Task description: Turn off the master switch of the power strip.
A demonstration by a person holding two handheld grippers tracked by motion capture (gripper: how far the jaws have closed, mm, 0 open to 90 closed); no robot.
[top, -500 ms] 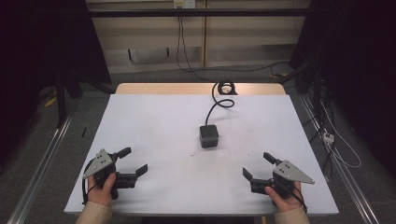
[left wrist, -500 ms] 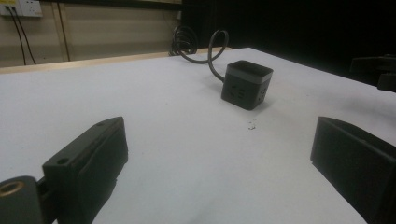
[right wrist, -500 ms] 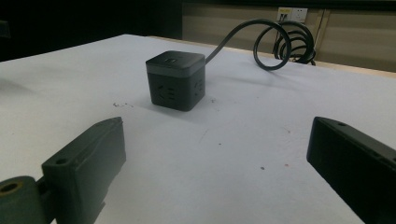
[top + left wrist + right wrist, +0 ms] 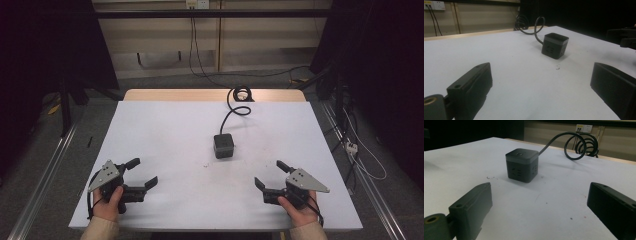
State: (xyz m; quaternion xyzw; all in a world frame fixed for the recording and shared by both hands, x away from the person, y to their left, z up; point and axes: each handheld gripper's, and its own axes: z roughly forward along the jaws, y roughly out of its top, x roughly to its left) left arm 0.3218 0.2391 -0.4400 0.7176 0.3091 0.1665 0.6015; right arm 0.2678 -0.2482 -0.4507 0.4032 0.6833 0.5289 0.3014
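A black cube-shaped power socket [image 4: 223, 145] stands on the white table [image 4: 165, 130], a little past its middle; its thick black cable [image 4: 239, 102] coils away to the far edge. The cube [image 4: 555, 45] shows ahead and right in the left gripper view, and the cube [image 4: 521, 165] lies straight ahead in the right gripper view. My left gripper [image 4: 140, 172] rests open near the front left corner, held in a hand. My right gripper [image 4: 272, 174] rests open near the front right, also in a hand. Nothing lies between either pair of jaws.
A wooden strip [image 4: 175, 95] edges the table's far side. Cables run across the floor beyond it and to the right [image 4: 360, 155]. Metal rails [image 4: 45, 180] flank the table. A wall outlet [image 4: 584, 128] sits on the back wall.
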